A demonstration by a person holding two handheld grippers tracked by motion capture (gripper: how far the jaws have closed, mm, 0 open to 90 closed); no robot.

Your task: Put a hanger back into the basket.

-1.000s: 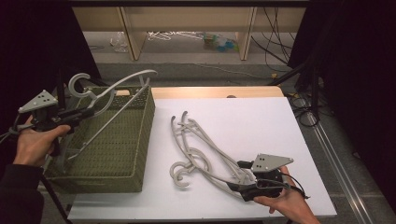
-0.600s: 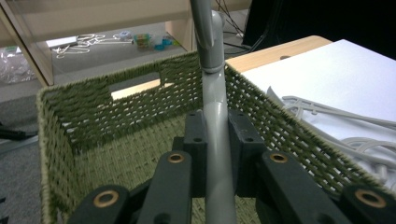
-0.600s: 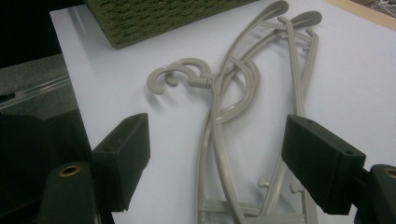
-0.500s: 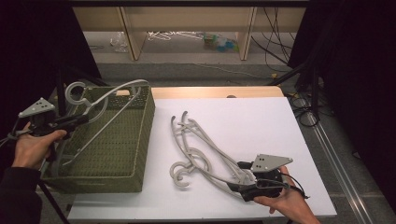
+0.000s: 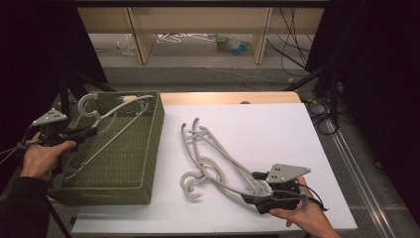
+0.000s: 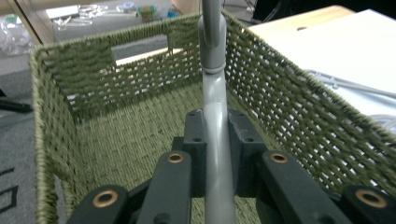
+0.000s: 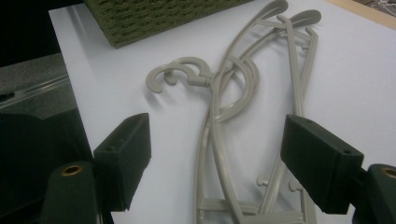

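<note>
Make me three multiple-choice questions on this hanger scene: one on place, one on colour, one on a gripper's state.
1. Where do the loose hangers lie?
A in the basket
B on the white tabletop
C on the floor

2. What colour is the woven basket?
A green
B red
C blue

3. How is the right gripper?
A shut on a hanger
B open
C shut on the basket rim

Answers: 1 B, they rest on the tabletop beside the basket. 2 A, its weave is olive green. 3 B, its fingers stand wide apart.

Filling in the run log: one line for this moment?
left gripper: shut on hanger in basket | right gripper: open over hangers on table
</note>
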